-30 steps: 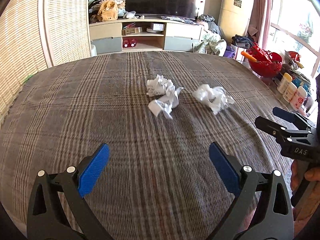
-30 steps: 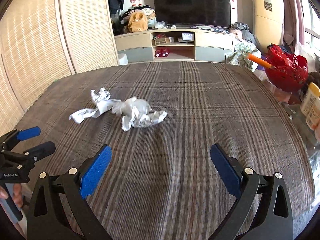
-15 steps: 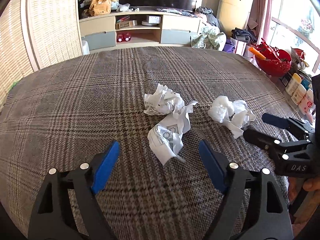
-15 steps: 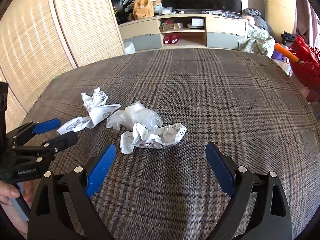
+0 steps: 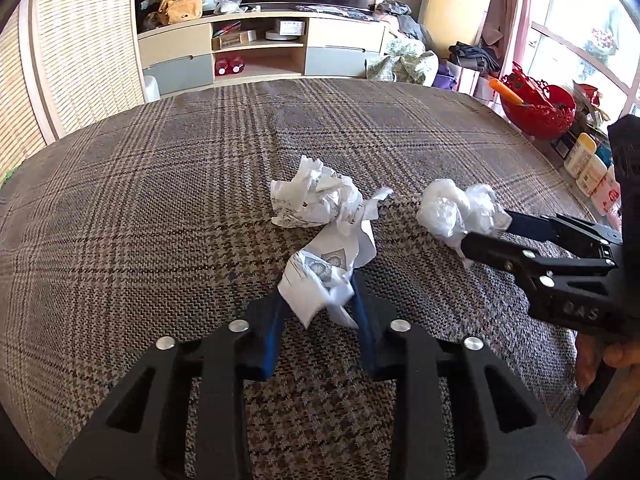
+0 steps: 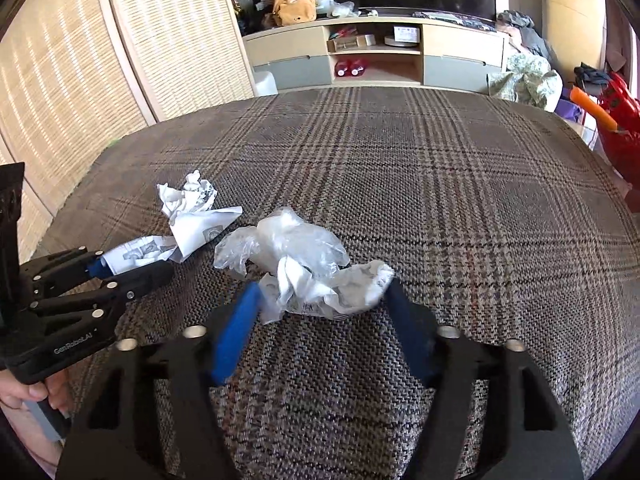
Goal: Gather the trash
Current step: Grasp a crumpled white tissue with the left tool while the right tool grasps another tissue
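A crumpled white printed paper point(image 5: 324, 276) lies on the plaid cloth point(image 5: 160, 208), joined to a second paper wad point(image 5: 312, 200) behind it. My left gripper point(image 5: 318, 304) is closing, and its blue pads press the near paper's two sides; it shows too in the right wrist view point(image 6: 120, 272). A clear plastic wad point(image 6: 296, 240) with crumpled paper point(image 6: 332, 296) under it sits further right. My right gripper point(image 6: 323, 286) straddles that bundle, jaws closing, pads just reaching its ends without squeezing it. In the left wrist view the right gripper point(image 5: 486, 232) flanks the plastic wad point(image 5: 452, 208).
A red bowl point(image 5: 536, 108) and several bottles point(image 5: 584, 160) stand beyond the cloth's right edge. A low TV cabinet point(image 5: 260, 52) is at the back and woven screens point(image 6: 80, 60) on the left. A person's hand point(image 6: 24, 392) holds each gripper's handle.
Both grippers moved forward and down onto the trash. The left jaws narrowed onto the printed paper; the right jaws narrowed around the plastic-and-paper bundle.
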Tool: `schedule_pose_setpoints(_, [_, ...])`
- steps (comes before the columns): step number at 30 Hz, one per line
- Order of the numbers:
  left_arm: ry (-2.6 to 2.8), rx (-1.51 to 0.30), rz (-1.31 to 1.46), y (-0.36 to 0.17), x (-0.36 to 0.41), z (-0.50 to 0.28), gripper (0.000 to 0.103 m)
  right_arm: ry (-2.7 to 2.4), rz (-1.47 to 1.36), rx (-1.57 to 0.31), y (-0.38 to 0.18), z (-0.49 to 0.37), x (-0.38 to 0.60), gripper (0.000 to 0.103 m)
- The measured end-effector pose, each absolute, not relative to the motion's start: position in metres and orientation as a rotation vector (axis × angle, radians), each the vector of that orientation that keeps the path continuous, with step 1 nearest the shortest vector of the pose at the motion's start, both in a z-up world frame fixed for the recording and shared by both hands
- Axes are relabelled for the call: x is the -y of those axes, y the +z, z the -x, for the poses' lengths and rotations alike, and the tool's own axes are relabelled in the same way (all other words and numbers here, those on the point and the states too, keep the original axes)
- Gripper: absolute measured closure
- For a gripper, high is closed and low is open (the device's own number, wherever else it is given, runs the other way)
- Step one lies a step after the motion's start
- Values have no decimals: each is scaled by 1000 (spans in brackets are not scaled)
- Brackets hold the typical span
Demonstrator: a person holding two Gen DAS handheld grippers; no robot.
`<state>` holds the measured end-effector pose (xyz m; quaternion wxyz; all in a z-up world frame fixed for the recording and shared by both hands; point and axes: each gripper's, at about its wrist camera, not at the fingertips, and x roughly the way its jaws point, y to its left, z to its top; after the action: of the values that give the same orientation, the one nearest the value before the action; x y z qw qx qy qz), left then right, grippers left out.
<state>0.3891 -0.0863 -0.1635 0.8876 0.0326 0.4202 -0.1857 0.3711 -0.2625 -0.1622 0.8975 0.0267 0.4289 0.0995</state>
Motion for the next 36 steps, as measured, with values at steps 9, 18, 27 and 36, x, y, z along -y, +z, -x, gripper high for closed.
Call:
schedule_pose_setpoints(9, [-406, -858, -80, -156, 84, -372, 102, 189, 2, -868, -154, -357, 254, 85])
schedule_pose_setpoints(18, [-414, -797, -96, -133, 86, -340, 103, 218, -15, -825, -137, -319, 262, 95])
schedule_pose_setpoints(27, [-405, -767, -83, -110, 84, -290, 103, 232, -3, -767, -109, -264, 265, 95])
schedule_pose_setpoints(36, [-373, -732, -72, -94, 81, -213, 103, 210, 25, -692, -80, -189, 269, 95])
